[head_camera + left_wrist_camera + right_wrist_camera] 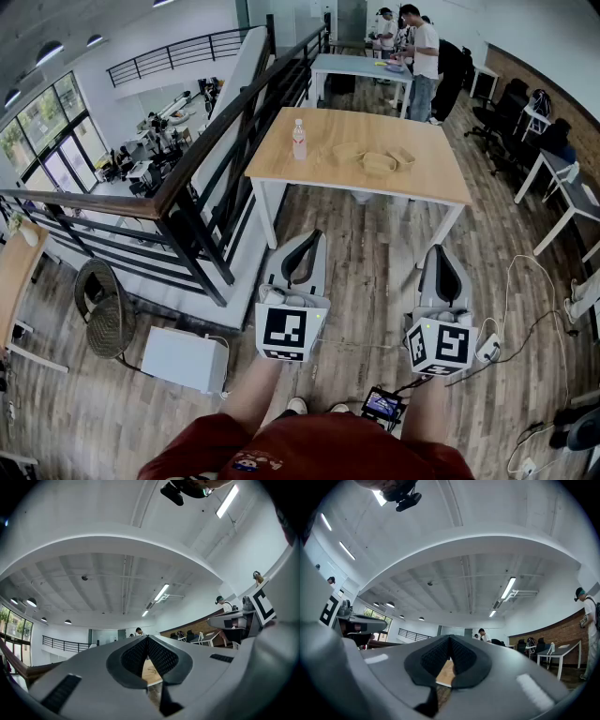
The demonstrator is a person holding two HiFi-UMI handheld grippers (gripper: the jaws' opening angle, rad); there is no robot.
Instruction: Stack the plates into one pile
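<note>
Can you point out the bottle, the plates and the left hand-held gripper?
bottle point(299, 139): head view, its body.
plates point(379, 165): head view, the nearest plate's middle.
left hand-held gripper point(312, 236): head view, its closed fingertips.

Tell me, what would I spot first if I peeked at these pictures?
Your eye lands first on the two grey grippers low in the head view, the left gripper and the right gripper, both shut with nothing in them. Just beyond them stands a wooden table with three tan plates lying side by side, not yet stacked. A water bottle stands upright to the left of them.
</note>
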